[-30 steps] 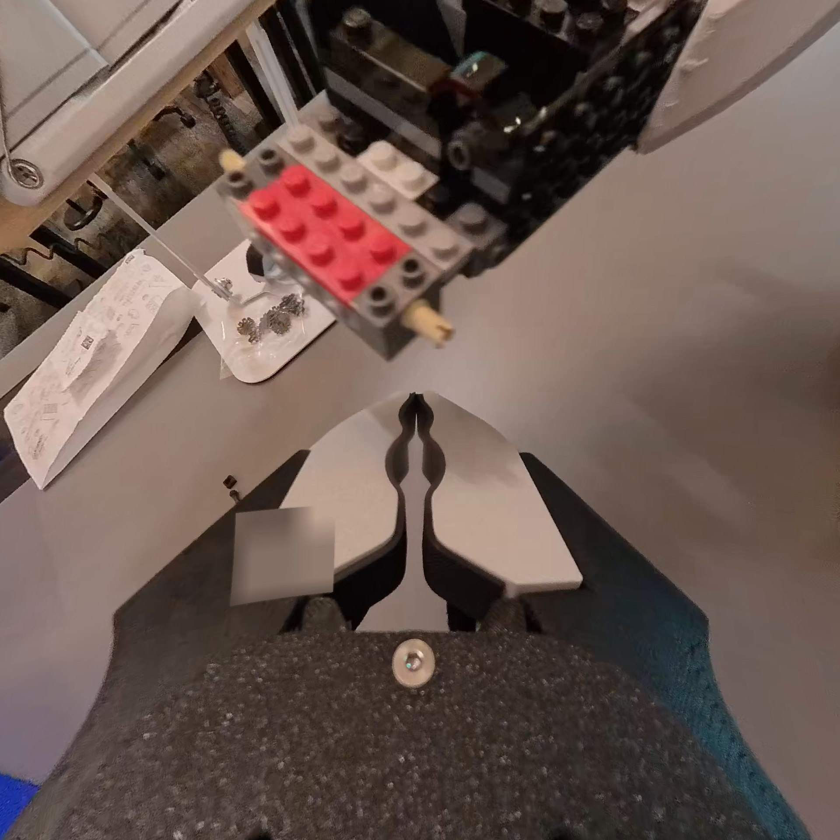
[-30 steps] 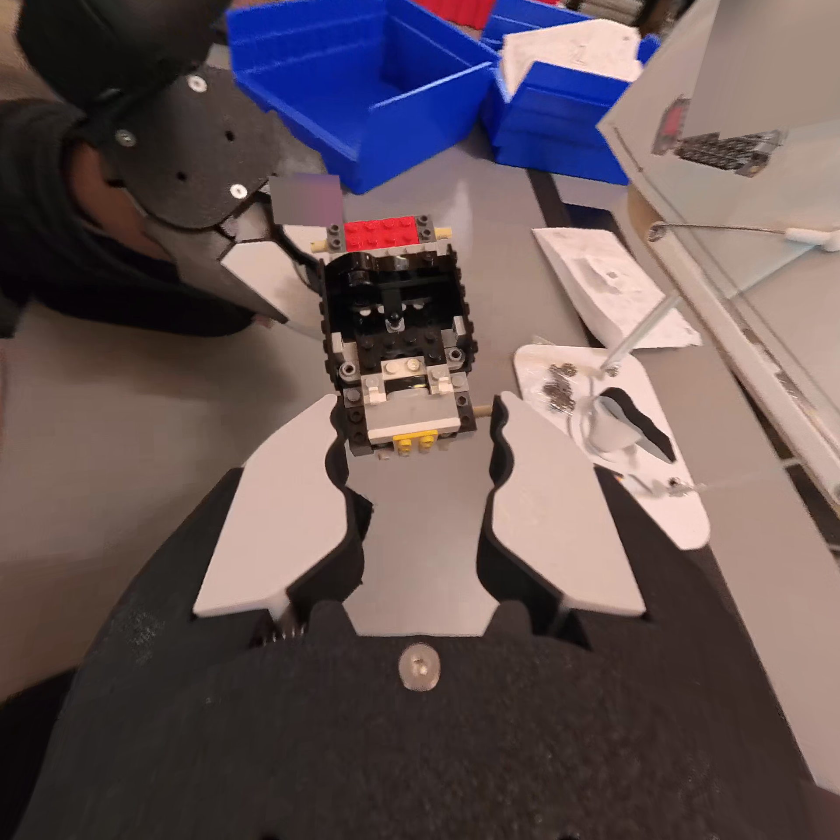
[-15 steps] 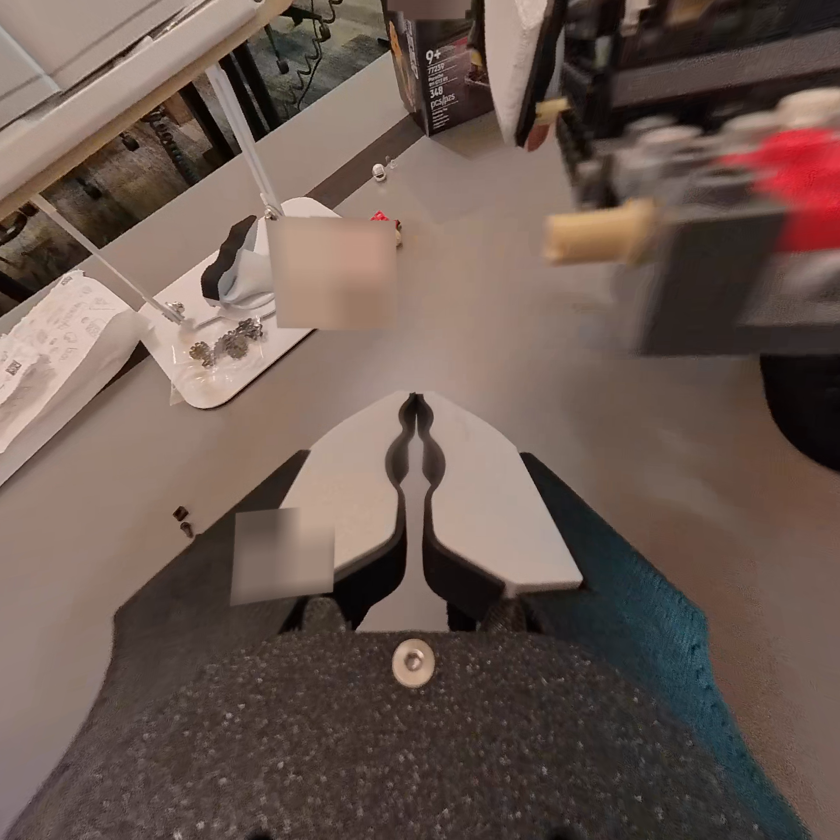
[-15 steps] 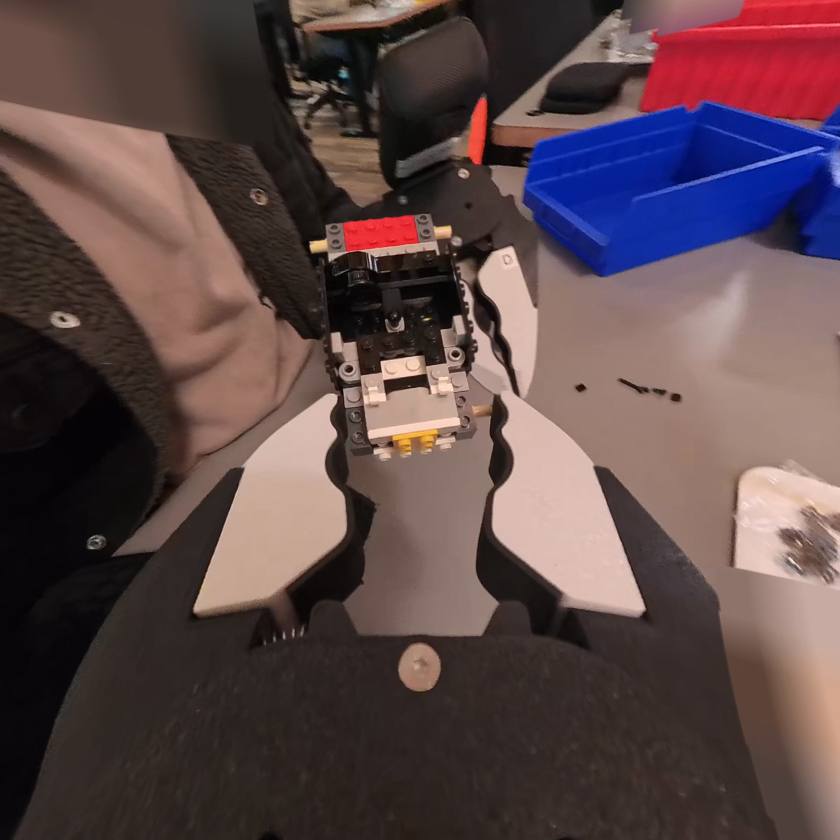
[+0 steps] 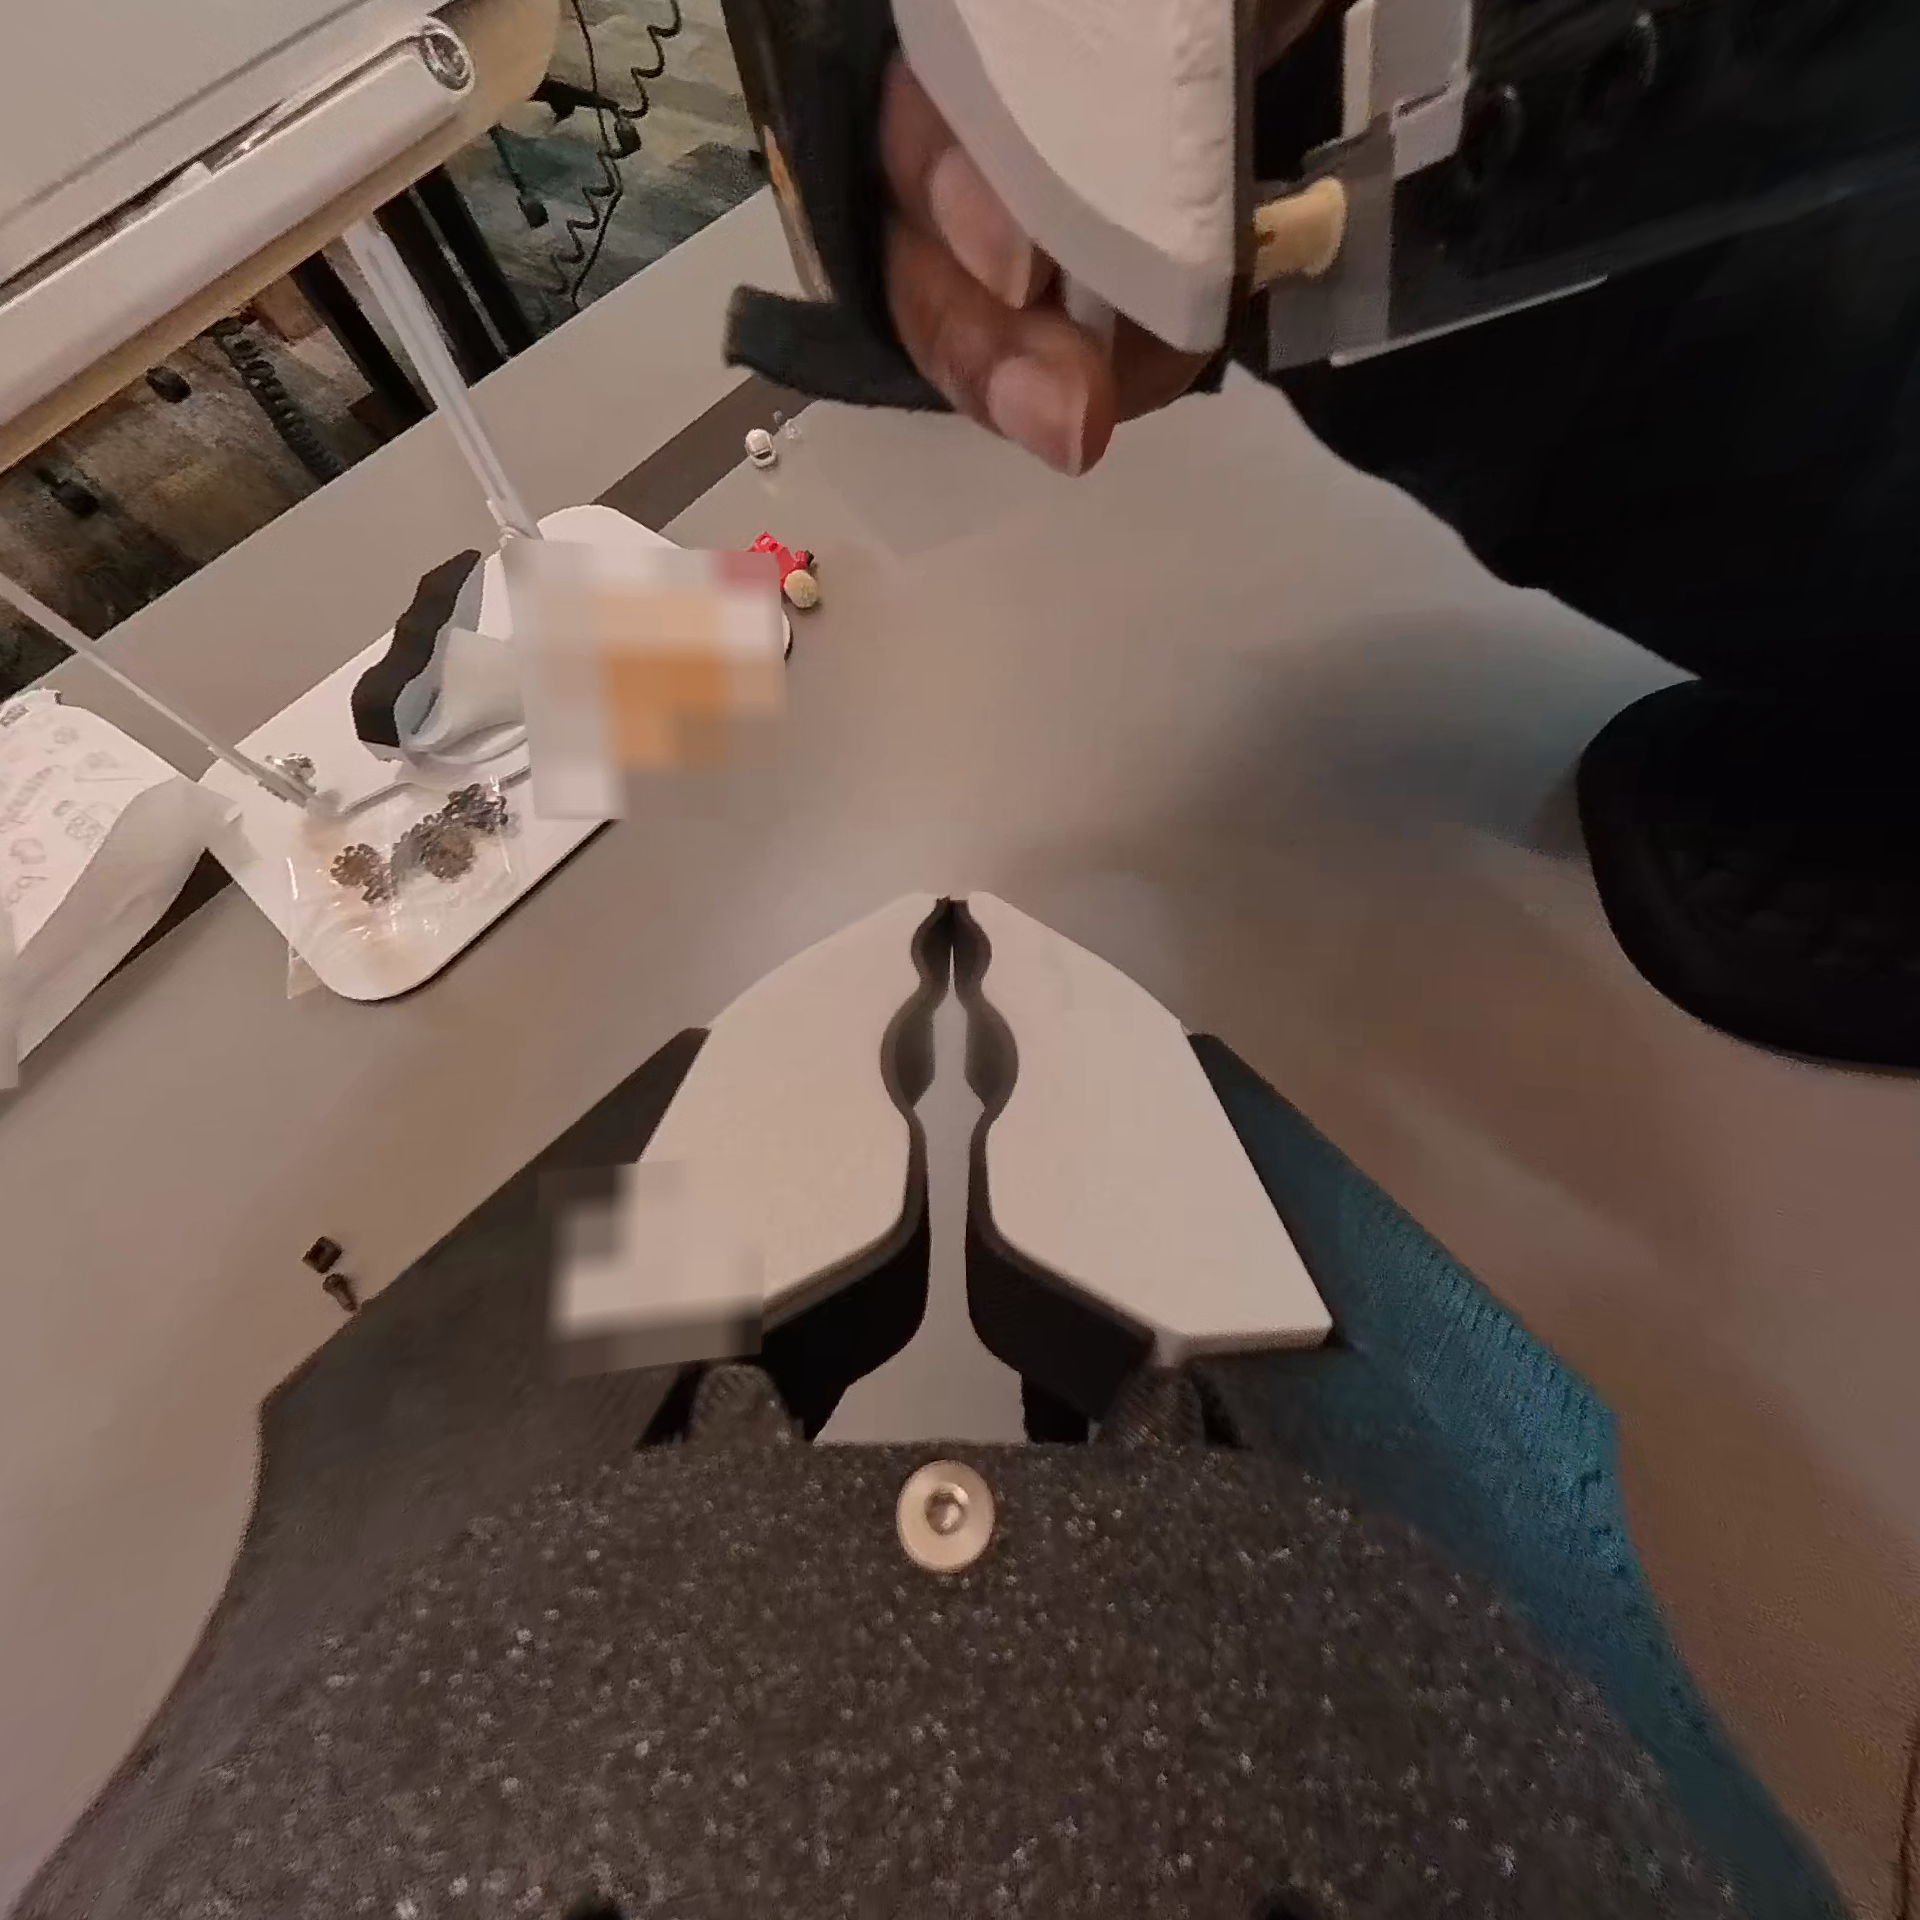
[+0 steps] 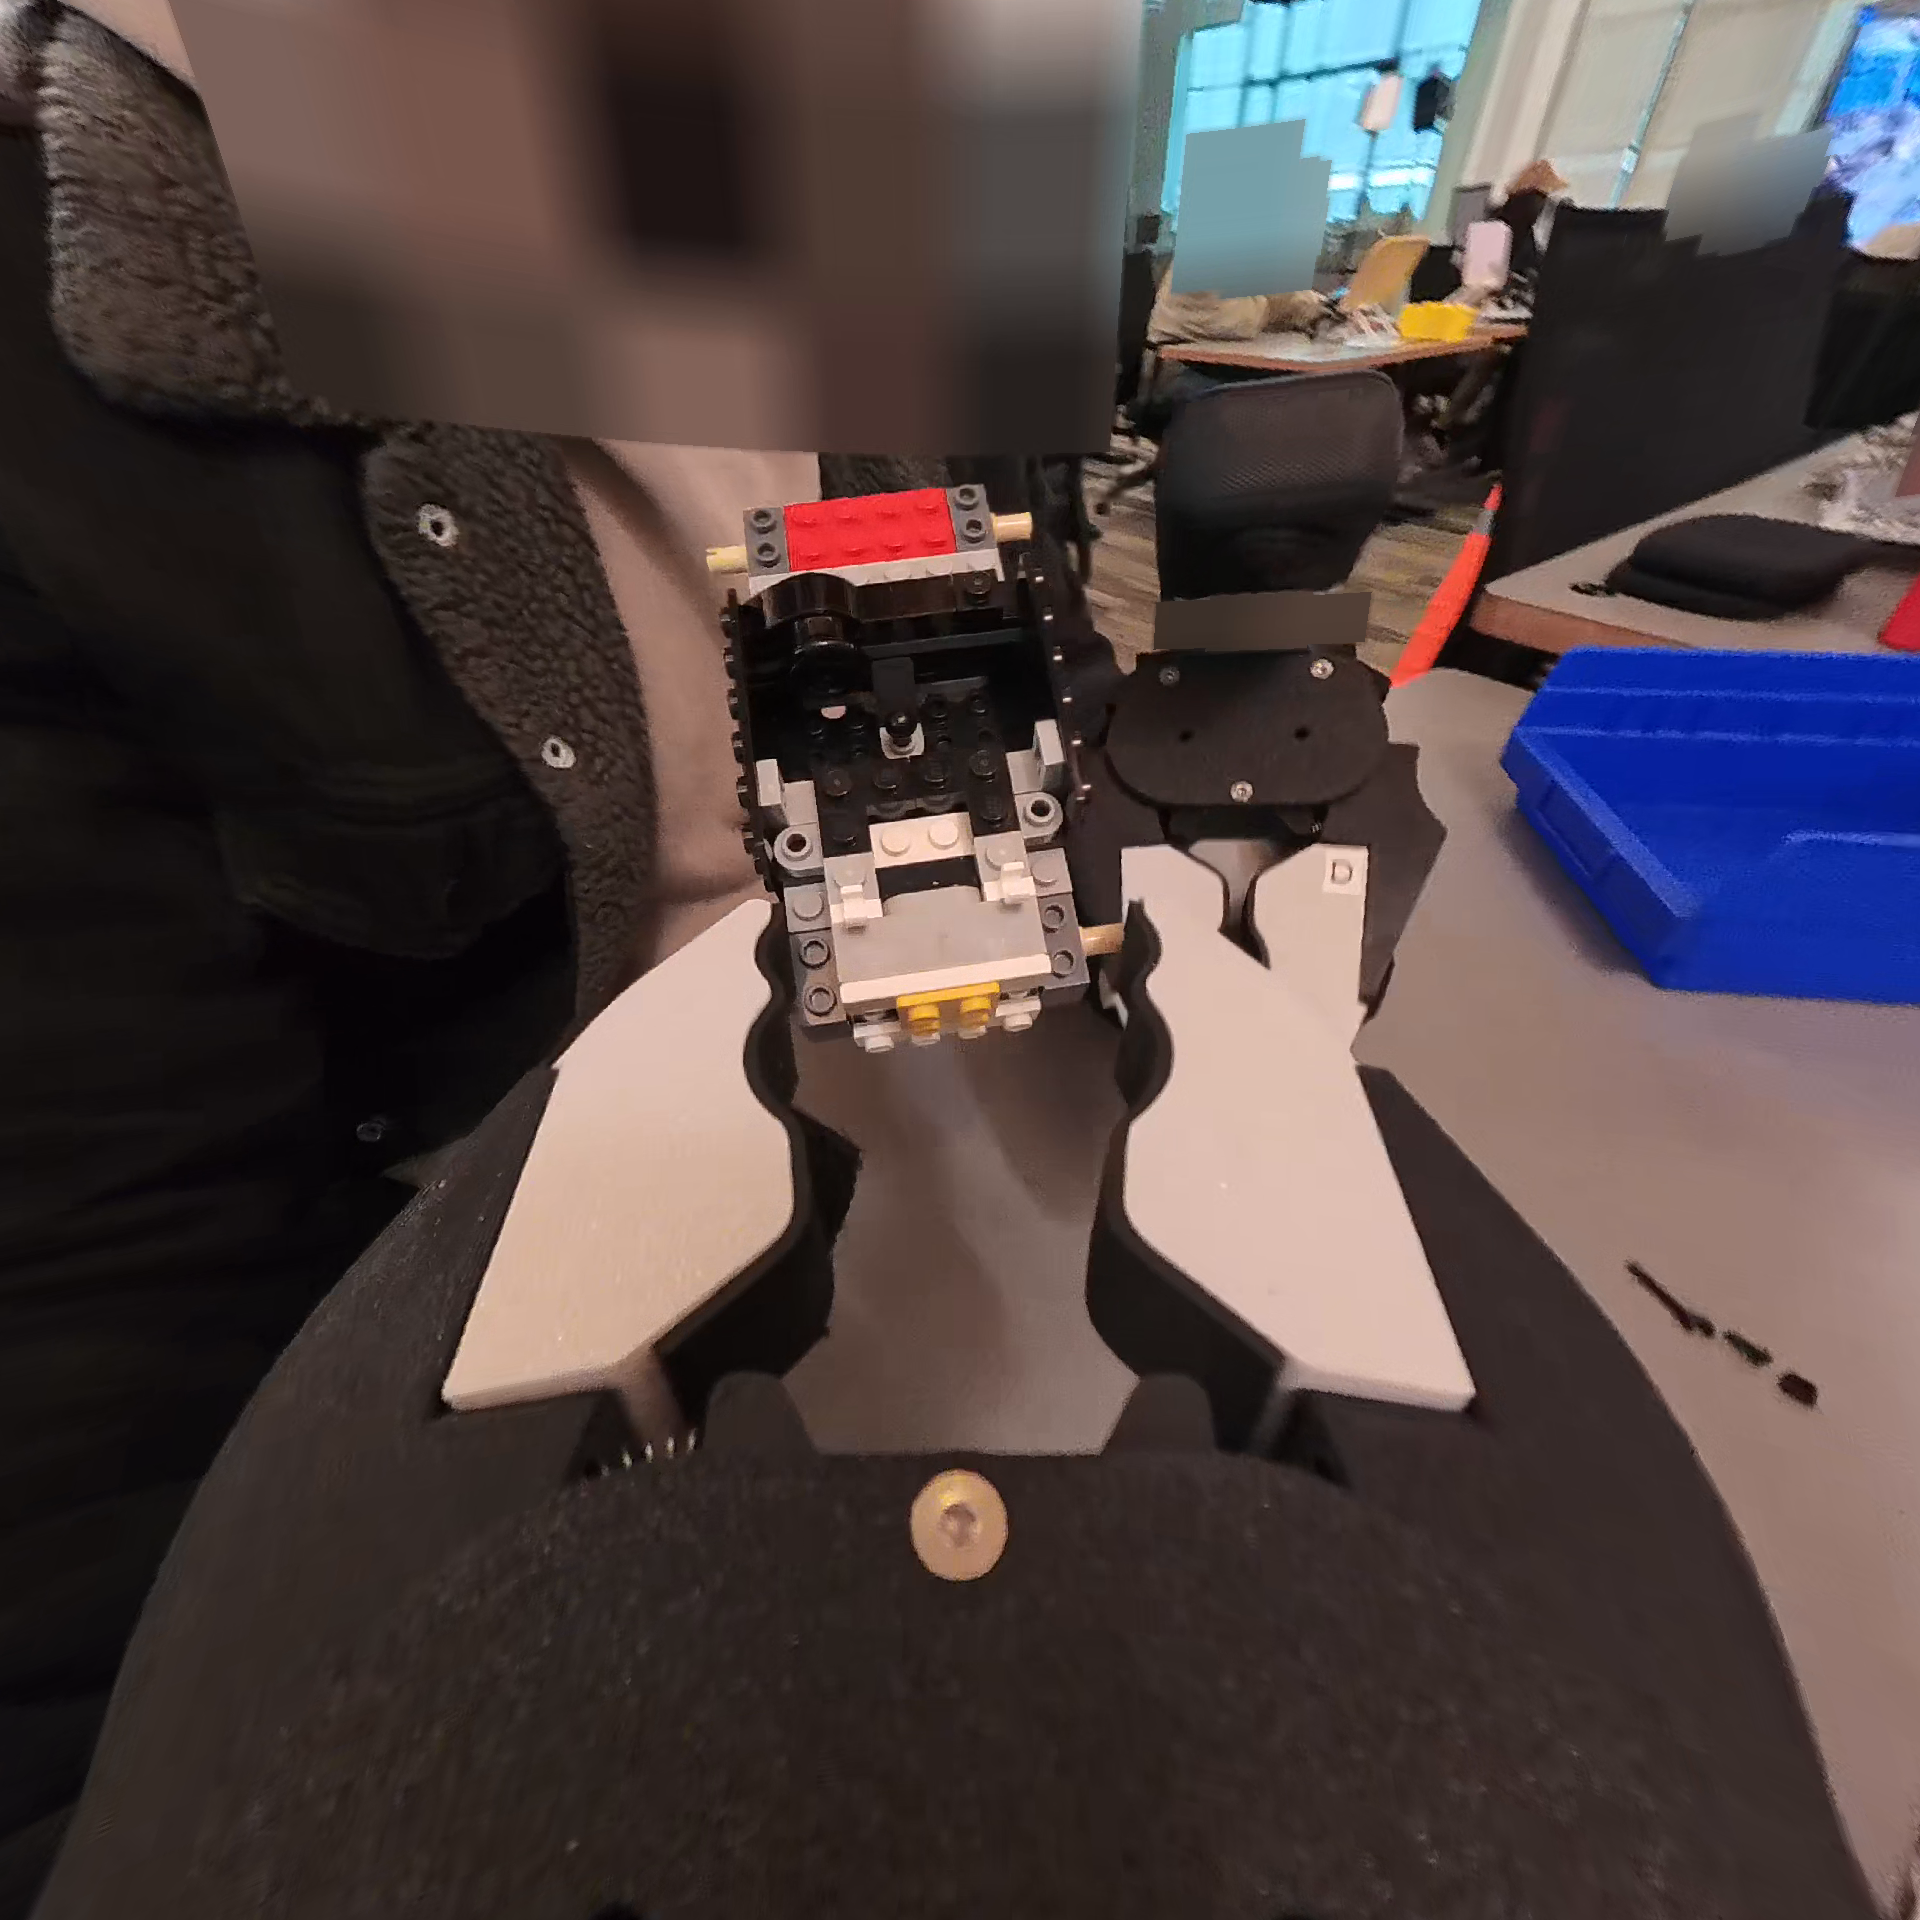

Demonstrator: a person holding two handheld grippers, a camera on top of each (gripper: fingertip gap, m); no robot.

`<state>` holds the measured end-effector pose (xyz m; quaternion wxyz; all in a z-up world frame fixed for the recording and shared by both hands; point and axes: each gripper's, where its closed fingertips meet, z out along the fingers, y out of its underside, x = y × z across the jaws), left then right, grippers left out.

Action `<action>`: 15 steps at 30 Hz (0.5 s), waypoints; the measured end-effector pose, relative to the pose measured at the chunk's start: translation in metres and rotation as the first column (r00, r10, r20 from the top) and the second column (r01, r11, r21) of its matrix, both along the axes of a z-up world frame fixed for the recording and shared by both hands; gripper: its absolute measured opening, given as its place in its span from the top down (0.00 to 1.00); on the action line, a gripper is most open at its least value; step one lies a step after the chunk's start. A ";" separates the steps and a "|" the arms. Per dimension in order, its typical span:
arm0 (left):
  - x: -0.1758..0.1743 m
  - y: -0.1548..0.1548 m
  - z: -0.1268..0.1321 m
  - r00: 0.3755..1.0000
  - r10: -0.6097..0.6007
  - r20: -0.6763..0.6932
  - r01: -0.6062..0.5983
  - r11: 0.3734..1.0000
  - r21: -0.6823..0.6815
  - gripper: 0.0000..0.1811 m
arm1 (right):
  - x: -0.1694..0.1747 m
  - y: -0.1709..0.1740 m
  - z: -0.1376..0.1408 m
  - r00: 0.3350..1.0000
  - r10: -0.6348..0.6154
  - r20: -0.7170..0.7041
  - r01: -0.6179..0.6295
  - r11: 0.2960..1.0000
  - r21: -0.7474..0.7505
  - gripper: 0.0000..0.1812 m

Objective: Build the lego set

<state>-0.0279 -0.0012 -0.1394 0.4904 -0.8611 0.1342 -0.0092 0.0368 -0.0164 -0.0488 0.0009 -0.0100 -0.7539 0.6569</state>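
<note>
While the right tongs (image 6: 940,956) clamp the near end of the lego model (image 6: 909,769) and hold it raised above the grey table (image 6: 1662,1164), the left tongs (image 5: 953,906) are pressed together with nothing between them, low over the table. Seen from the right wrist, the left tongs lie just right of the model. A blue bin (image 6: 1725,821) stands farther right.
</note>
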 end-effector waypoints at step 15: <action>0.055 -0.022 0.023 0.949 -0.309 0.063 0.305 0.950 0.067 1.00 | -0.012 0.008 -0.010 0.992 0.112 0.058 -0.117 0.989 0.093 0.67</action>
